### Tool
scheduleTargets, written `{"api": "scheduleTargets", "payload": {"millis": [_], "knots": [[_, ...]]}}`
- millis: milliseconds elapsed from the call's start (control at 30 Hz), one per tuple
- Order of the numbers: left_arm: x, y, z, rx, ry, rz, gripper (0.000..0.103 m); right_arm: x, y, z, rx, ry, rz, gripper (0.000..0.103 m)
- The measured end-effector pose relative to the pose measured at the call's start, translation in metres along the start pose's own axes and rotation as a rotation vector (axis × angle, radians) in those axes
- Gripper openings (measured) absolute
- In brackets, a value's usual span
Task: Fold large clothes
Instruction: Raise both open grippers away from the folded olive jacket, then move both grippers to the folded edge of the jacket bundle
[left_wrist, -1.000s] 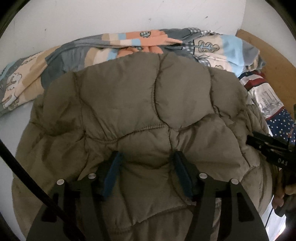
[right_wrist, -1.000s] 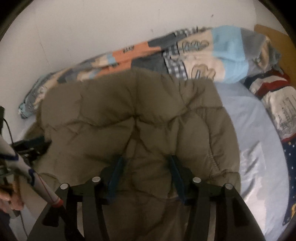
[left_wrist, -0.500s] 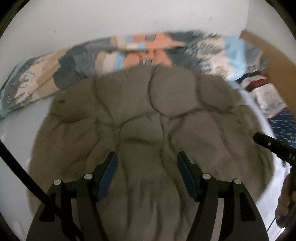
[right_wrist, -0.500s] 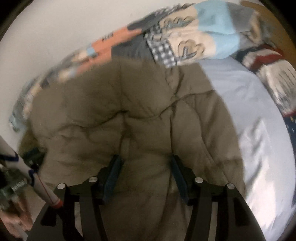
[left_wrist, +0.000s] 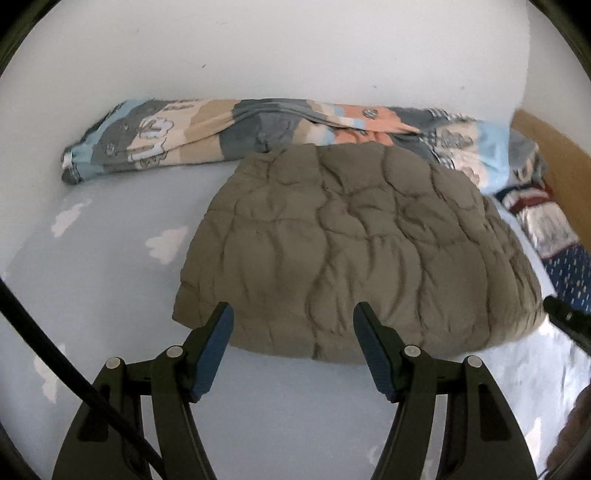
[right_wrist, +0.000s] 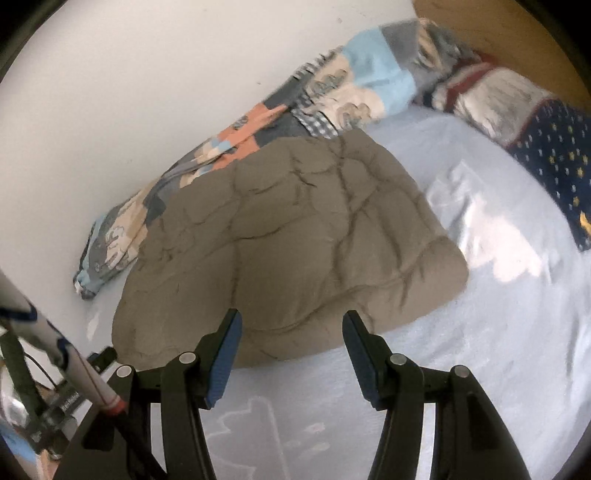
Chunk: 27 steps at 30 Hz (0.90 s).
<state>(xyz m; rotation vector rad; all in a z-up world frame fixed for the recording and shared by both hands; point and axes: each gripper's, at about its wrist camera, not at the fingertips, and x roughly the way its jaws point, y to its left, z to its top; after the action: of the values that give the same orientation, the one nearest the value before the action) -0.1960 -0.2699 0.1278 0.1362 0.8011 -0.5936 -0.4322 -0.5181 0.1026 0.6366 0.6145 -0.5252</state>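
A quilted olive-brown jacket (left_wrist: 354, 243) lies folded into a squarish bundle on the pale blue bed sheet (left_wrist: 110, 280). In the left wrist view my left gripper (left_wrist: 293, 314) hovers open just short of the jacket's near edge, nothing between its blue pads. The same jacket (right_wrist: 295, 236) fills the middle of the right wrist view. My right gripper (right_wrist: 291, 321) is open above the jacket's near edge, and nothing is clamped. A tip of the right gripper's finger (left_wrist: 565, 317) shows at the right edge of the left view.
A patchwork quilt (left_wrist: 258, 129) is bunched along the white wall behind the jacket. Patterned pillows (right_wrist: 517, 107) and a wooden headboard (left_wrist: 554, 155) lie to the right. A black cable (left_wrist: 55, 354) crosses the left view. A white pole with a red band (right_wrist: 88, 376) stands at lower left.
Both grippers have pulled back from the jacket and risen. Earlier their pads stood over or in the fabric; now the whole folded bundle lies free ahead of them.
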Motion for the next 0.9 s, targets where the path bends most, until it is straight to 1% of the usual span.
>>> {"api": "scheduleTargets", "payload": {"millis": [33,100,167,233,300,333,400,533,600,667,800,833,900], "knots": [[0.004,0.004,0.002,-0.018,-0.001,0.001,0.067,0.003,0.007,-0.001,-0.032,-0.014,-0.012,0.061],[0.015,0.015,0.003,-0.053,0.009,0.015,0.067,0.011,0.014,-0.001,-0.075,-0.032,0.000,0.061],[0.031,0.025,0.005,-0.094,0.041,0.015,0.066,0.024,0.014,0.001,-0.107,-0.043,-0.019,0.060],[0.048,0.030,0.004,-0.120,0.080,0.019,0.066,0.040,0.009,0.005,-0.122,-0.031,-0.046,0.056],[0.061,0.031,0.002,-0.108,0.115,0.043,0.067,0.056,0.003,0.008,-0.122,-0.004,-0.063,0.056],[0.068,0.029,0.001,-0.088,0.135,0.056,0.067,0.065,-0.001,0.008,-0.111,0.020,-0.062,0.055],[0.074,0.025,0.001,-0.068,0.154,0.074,0.067,0.075,-0.007,0.008,-0.089,0.037,-0.052,0.055],[0.088,0.025,-0.001,-0.057,0.203,0.081,0.068,0.094,-0.005,0.004,-0.138,0.088,-0.091,0.055],[0.089,0.027,-0.004,-0.059,0.212,0.076,0.068,0.101,-0.009,0.002,-0.131,0.117,-0.088,0.056],[0.088,0.027,-0.003,-0.060,0.213,0.076,0.068,0.107,-0.017,0.002,-0.101,0.135,-0.066,0.056],[0.067,0.031,0.005,-0.081,0.164,0.048,0.068,0.098,-0.017,0.006,-0.079,0.140,-0.059,0.058],[0.058,0.034,0.009,-0.087,0.133,0.043,0.068,0.092,-0.018,0.009,-0.052,0.130,-0.039,0.058],[0.043,0.044,0.015,-0.108,0.082,0.058,0.068,0.071,-0.023,0.019,0.019,0.081,0.037,0.058]]}}
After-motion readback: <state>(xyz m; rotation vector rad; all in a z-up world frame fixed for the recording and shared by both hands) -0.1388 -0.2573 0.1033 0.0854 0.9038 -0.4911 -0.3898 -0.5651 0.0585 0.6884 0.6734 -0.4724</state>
